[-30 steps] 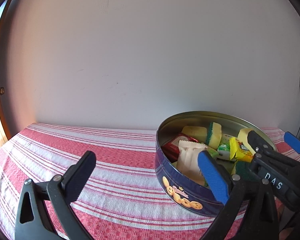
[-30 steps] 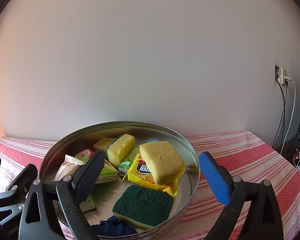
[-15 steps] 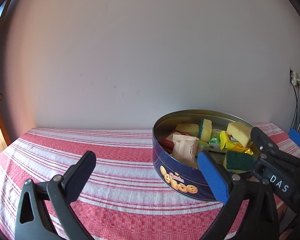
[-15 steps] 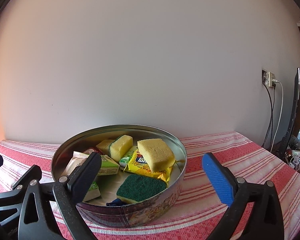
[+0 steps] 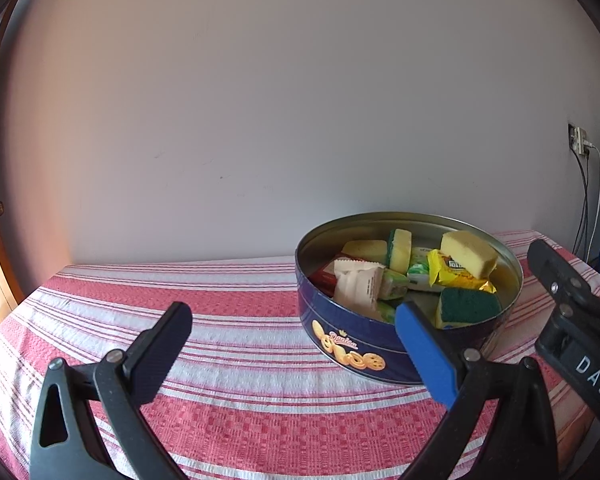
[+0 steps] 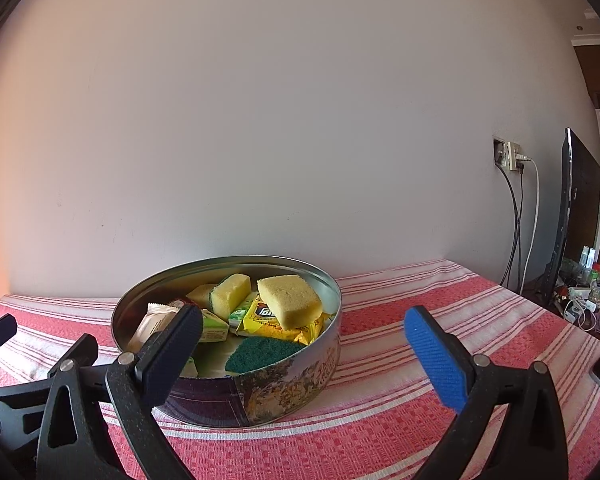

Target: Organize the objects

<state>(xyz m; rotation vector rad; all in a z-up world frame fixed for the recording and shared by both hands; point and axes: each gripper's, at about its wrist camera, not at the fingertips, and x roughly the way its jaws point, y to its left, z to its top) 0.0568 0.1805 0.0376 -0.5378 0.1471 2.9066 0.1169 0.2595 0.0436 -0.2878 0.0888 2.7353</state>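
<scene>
Hovering above desk, both units empty: left hand-held gripper jaws spread wide; right hand-held gripper likewise spread, nothing between pads. Judged step: retreat after loading tin. Advice: withdraw level, avoid clipping rim.

Desk cover: woven red-white striped cloth, soft, prone to snagging.

Cookie tin: round, thin metal wall, printed, resting on cloth just beyond fingertips. Contents: porous yellow sponge, green scouring pad, crinkly foil packets.

Beyond: plain matte wall.
</scene>
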